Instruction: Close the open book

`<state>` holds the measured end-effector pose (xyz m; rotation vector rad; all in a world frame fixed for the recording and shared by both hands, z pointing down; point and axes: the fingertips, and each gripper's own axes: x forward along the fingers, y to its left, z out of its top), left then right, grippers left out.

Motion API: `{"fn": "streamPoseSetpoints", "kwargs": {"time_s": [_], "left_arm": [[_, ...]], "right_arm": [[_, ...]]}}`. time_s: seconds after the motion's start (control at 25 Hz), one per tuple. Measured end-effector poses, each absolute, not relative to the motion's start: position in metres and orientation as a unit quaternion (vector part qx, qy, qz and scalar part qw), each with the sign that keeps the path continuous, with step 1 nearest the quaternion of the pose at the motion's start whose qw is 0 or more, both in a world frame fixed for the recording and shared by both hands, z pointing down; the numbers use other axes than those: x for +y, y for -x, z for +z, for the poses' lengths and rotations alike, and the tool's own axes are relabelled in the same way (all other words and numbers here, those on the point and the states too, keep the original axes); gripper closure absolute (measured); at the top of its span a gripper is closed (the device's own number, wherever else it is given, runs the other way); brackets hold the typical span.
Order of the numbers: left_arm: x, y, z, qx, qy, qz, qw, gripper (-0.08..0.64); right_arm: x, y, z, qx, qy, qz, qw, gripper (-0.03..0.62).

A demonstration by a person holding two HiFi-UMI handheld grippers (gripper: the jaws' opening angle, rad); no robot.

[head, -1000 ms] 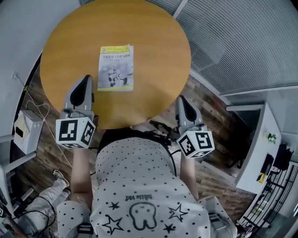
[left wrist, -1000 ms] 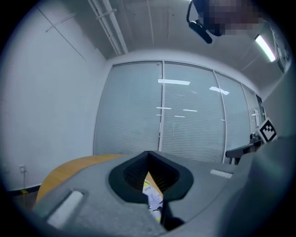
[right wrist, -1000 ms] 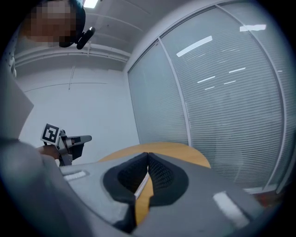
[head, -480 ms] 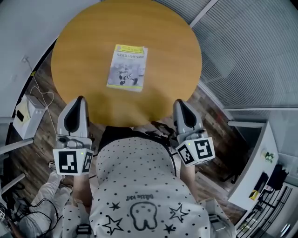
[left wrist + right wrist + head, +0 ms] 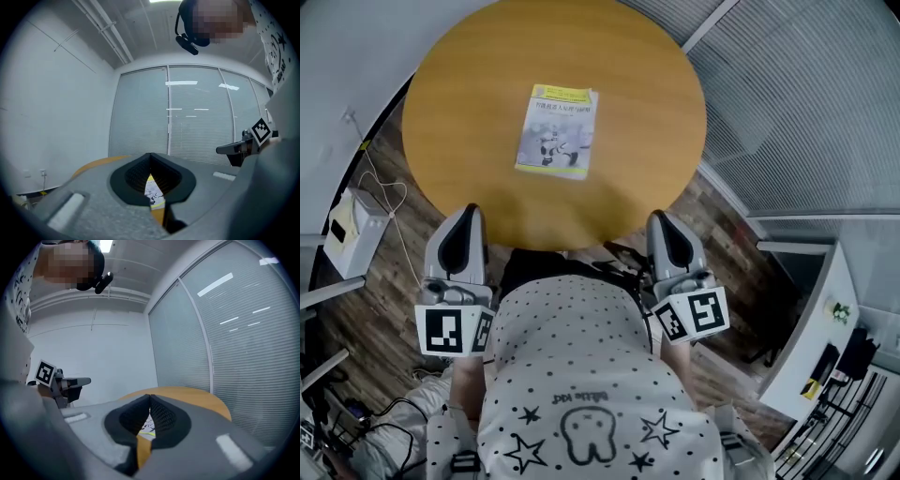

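Observation:
A thin book (image 5: pixel 557 131) with a yellow and grey cover lies closed, cover up, on the round wooden table (image 5: pixel 647 103), a little left of its middle. Both grippers hang back from the table's near edge, close to the person's body and well apart from the book. My left gripper (image 5: pixel 469 214) is shut with nothing in it. My right gripper (image 5: pixel 662 217) is shut too, also empty. In the left gripper view the book (image 5: pixel 153 194) shows as a sliver below the closed jaws. In the right gripper view the book (image 5: pixel 146 427) peeks through the same way.
A white box (image 5: pixel 342 234) with a trailing cable sits on the wood floor at the left. Glass walls with blinds (image 5: pixel 806 84) run along the right. A white cabinet (image 5: pixel 820 309) stands at the right, behind the person.
Both grippers have drawn back from the table's edge toward the person, the left one farther. The book lies closed as before.

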<state>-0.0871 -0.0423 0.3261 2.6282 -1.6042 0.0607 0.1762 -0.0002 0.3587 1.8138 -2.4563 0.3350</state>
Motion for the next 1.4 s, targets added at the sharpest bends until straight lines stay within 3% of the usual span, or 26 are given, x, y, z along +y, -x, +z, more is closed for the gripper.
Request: {"fn": "streamPoseSetpoints", "kwargs": {"time_s": [1.4], "left_arm": [[-0.042,0.098,0.316,-0.511,-0.859,-0.002,0.029,0.551]], "right_arm": [[-0.003,-0.152,0.346,-0.811,-0.577,0.076,0.064,0.589]]}}
